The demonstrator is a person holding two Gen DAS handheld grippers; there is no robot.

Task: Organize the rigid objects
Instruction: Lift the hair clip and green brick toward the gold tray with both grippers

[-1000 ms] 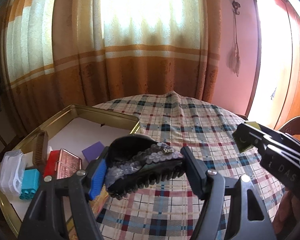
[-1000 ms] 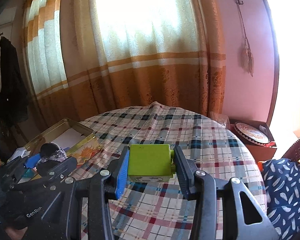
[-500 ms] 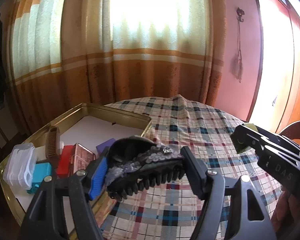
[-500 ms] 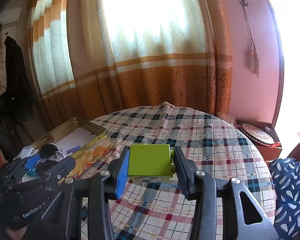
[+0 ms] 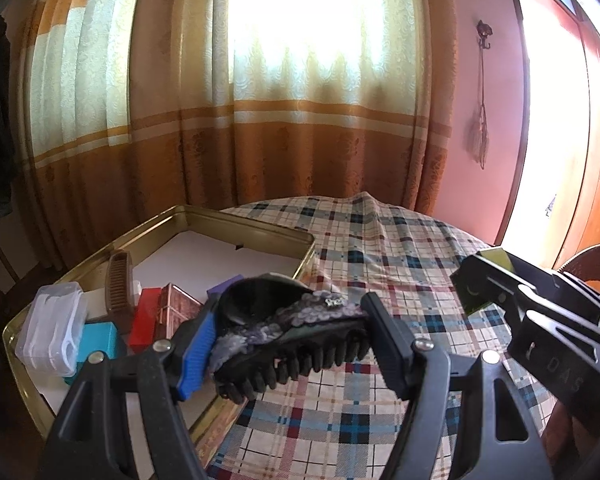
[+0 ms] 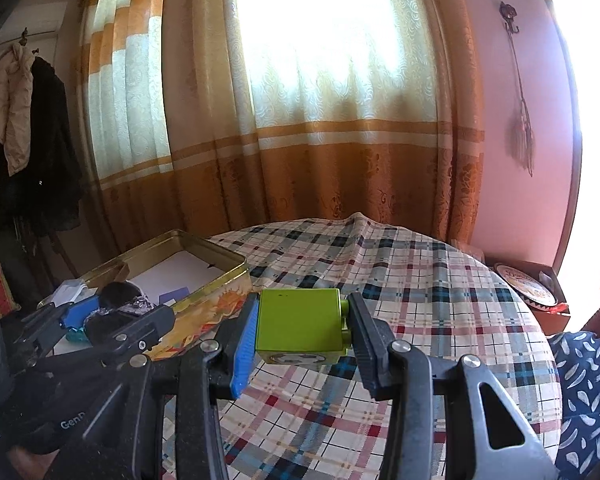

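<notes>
Plaid-clothed round table point(image 6: 440, 300) by orange curtains, gold rectangular metal tin point(image 5: 236, 222) at its left edge, partly filled with small boxes. Left gripper point(image 5: 288, 340) is clamped on a black toothed hair claw with sequin trim point(image 5: 284, 328), carried over the tin's near corner; looks light, springy, teeth snaggable, so hold the body. Right gripper point(image 6: 302, 330) is clenched on a lime-green plastic box point(image 6: 298, 326) above the cloth; rigid, probably slick, flat sides suit the pads.

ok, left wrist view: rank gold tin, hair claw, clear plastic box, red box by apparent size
1. gold tin
2. hair claw, though it's nearest the camera, held in the left gripper, so inflated
3. clear plastic box
4. red box, partly hidden, so unsure
</notes>
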